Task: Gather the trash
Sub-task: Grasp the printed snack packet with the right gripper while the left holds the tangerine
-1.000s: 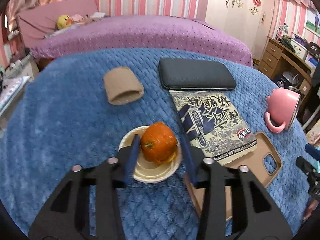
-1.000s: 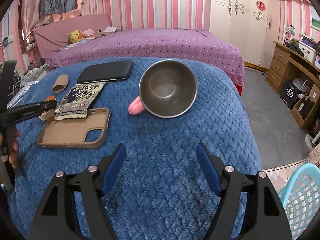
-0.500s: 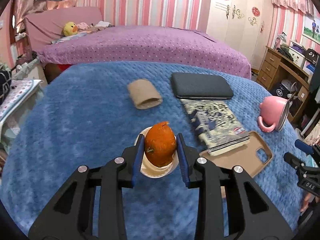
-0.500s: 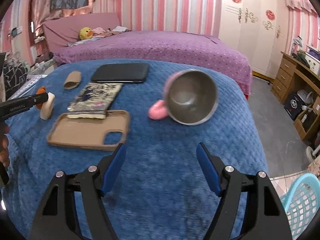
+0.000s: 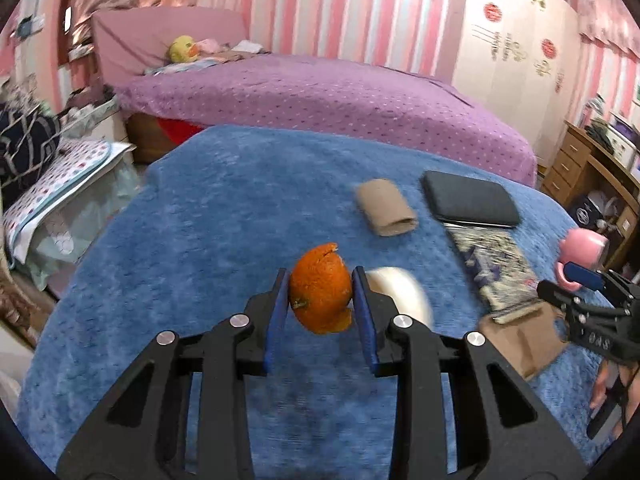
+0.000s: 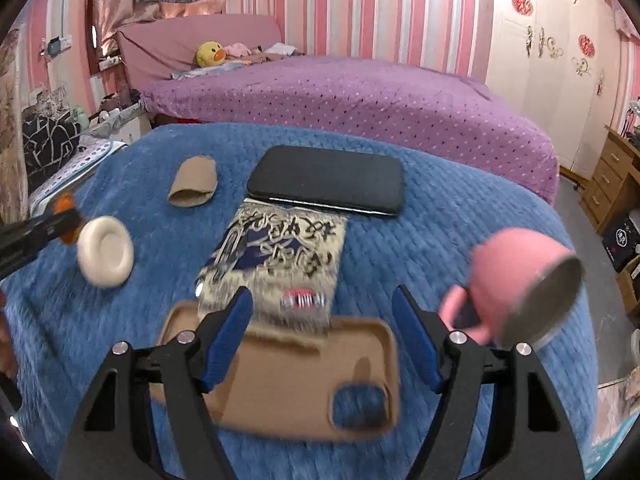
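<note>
The left gripper (image 5: 321, 295) pinched the orange peel (image 5: 320, 289) between its two blue pads, up above the blue blanket (image 5: 208, 216). The little white dish (image 6: 105, 257) sat tipped on the blanket just beside it. The right gripper (image 6: 322, 330) had its jaws wide and held nothing, hanging over the tan phone case (image 6: 288, 376) and snack wrapper (image 6: 276, 256). The peel was thin and curled (easy to squash), so I think it could slip out and drop. The pink mug (image 6: 520, 280) lay on its side near the edge and might roll off if bumped.
</note>
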